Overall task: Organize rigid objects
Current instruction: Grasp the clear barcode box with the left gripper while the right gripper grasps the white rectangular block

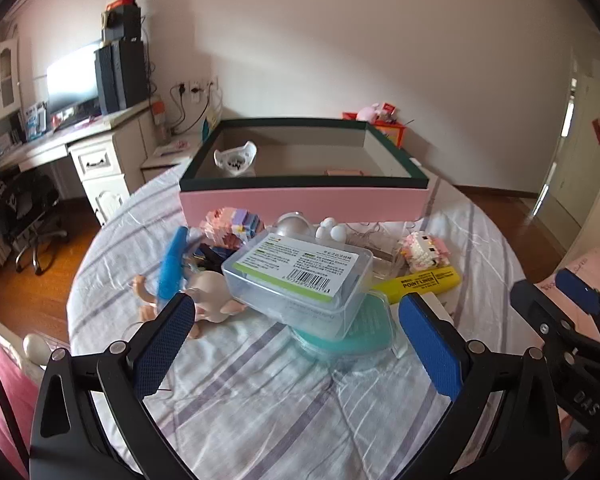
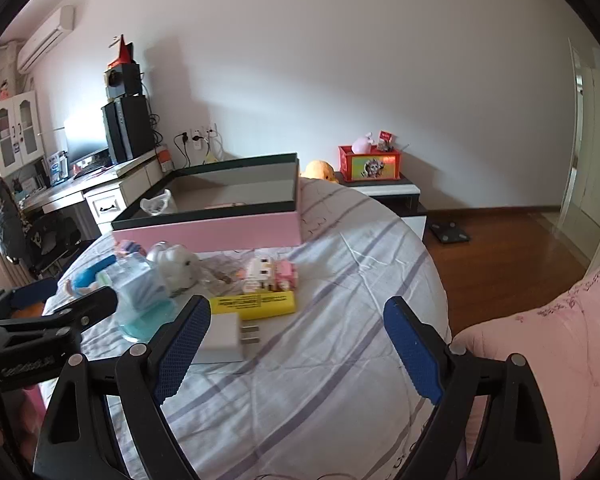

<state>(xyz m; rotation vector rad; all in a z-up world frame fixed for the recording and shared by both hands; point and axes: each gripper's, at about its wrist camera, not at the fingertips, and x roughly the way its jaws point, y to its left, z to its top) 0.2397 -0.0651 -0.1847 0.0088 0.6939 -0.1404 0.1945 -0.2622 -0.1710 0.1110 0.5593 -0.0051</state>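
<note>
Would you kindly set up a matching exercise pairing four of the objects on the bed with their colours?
Things:
1. highlighter
2. storage box
3. charger plug
4. round case under the clear container

Colours:
A. white
B. teal
C. yellow
D. pink outside with a dark green rim

Pairs: 1-C, 2-D, 3-A, 4-B

A creased, matt cotton-like sheet (image 1: pixel 284 408) with lilac stripes covers the surface. At its twelve o'clock sits a smooth matt cardboard box (image 1: pixel 300 204). The clear plastic case (image 1: pixel 300 280) is glossy, with a paper label. The yellow highlighter (image 1: pixel 424 282) is shiny plastic; the white charger (image 2: pixel 224 336) satin plastic. The floor (image 2: pixel 500 260) at three o'clock is polished wood.
</note>
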